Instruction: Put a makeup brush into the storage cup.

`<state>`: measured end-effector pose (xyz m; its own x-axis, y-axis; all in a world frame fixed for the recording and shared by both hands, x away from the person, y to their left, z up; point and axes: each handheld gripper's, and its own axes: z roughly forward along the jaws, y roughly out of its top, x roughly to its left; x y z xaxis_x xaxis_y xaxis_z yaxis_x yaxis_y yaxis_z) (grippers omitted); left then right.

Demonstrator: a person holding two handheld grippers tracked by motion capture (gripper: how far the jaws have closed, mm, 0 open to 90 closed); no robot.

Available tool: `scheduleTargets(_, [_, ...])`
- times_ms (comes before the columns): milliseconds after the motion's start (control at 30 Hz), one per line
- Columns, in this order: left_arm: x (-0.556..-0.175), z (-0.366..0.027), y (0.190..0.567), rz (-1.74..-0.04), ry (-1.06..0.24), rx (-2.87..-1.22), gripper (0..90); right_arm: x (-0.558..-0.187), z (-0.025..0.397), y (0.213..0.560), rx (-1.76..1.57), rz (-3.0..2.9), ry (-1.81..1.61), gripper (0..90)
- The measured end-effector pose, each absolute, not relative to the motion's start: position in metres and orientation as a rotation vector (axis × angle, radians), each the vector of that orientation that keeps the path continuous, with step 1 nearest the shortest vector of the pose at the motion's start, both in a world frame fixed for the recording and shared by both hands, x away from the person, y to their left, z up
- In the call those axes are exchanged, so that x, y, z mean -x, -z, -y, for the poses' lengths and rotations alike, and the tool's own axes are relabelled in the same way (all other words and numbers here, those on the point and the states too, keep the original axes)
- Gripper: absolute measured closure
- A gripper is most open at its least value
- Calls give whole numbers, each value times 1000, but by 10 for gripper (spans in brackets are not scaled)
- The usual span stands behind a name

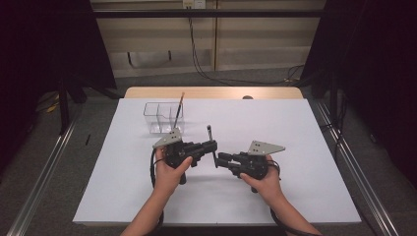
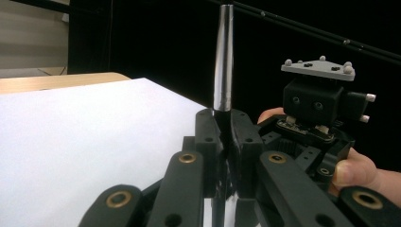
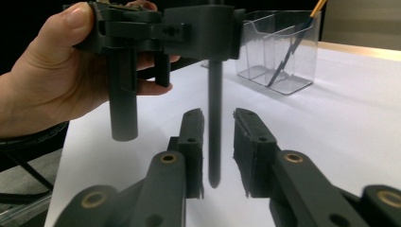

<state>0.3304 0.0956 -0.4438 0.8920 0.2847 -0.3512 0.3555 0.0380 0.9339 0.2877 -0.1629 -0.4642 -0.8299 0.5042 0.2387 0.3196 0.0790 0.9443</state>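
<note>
- Clear organiser point(image 1: 163, 117): stands on the white table sheet point(image 1: 295, 196) at far left of centre, beyond the left gripper; an orange-tipped brush point(image 1: 178, 110) leans inside its right compartment
- Left gripper point(image 1: 212, 146): held in the person's left hand point(image 1: 169, 172), jaws pressed together on a dark pen point(image 1: 211, 142); the pen stands near upright in the pinch, its shiny metal end point(image 2: 223, 61) rising above the jaws and its lower end hanging below them
- Pen position: over the middle of the sheet, between the two grippers, well apart from the organiser
- Right gripper point(image 1: 220, 160): held in the right hand point(image 1: 265, 184), jaws spread; the pen's lower end point(image 3: 214, 142) hangs in the gap between them, touching neither pad
</note>
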Motion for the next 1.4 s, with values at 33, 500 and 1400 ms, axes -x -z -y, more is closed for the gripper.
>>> scheduleTargets(33, [-331, -96, 443, -516, 53, -1557, 838, -288, 164, 464, -851, -2190, -1854, 699])
scheduleTargets(500, [-332, -101, 443, -520, 34, -1573, 838, -290, 174, 462, -857, -2196, -1815, 486])
scheduleTargets(1400, [-335, -107, 442, -523, 10, -1584, 837, -285, 208, 457, -884, -2228, -1717, 101])
